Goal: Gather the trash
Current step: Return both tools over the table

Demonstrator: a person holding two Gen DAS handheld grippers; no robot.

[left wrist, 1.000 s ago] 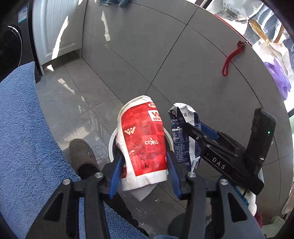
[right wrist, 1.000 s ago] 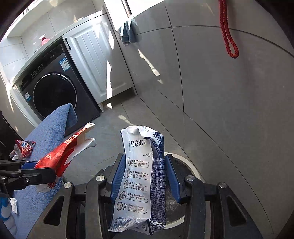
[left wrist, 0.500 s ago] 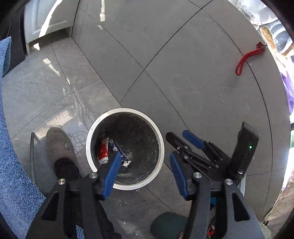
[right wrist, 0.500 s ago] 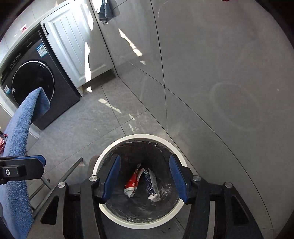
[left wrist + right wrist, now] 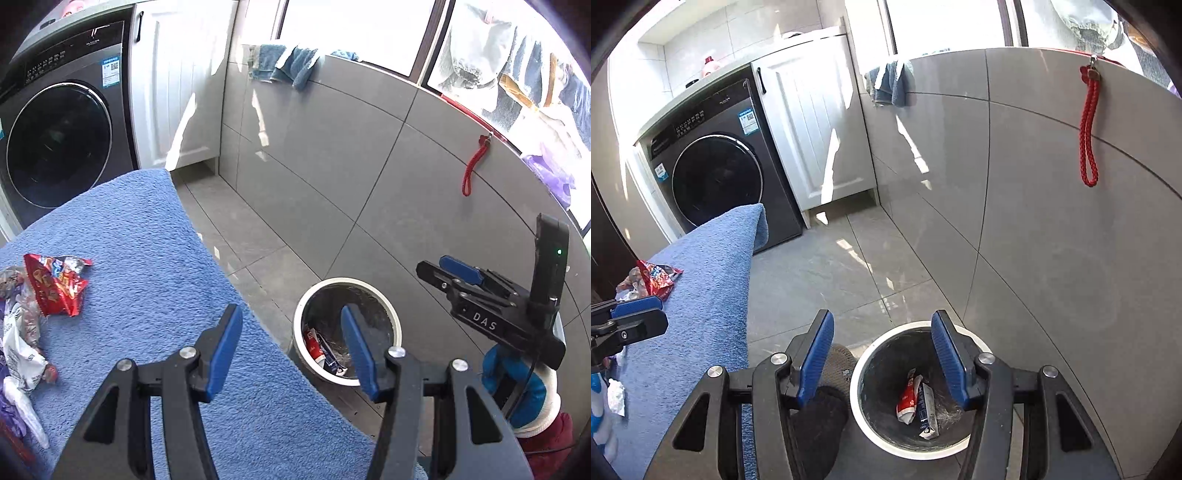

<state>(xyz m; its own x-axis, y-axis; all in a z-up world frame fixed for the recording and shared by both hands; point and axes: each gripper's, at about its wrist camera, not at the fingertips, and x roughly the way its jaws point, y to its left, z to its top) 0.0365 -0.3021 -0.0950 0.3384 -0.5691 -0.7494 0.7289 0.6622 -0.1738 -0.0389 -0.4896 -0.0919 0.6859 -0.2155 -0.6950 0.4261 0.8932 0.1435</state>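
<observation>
2 cartons (image 5: 918,400) below right hand-held gripper (image 5: 882,356)

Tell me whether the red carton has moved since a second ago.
Yes. The red carton was held in the left gripper above the bin; it now lies inside the bin, and that gripper is empty.

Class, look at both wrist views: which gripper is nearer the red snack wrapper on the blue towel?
Left. The left gripper hangs over the blue towel where the red snack wrapper lies; the right gripper is off to the side above the bin.
</observation>
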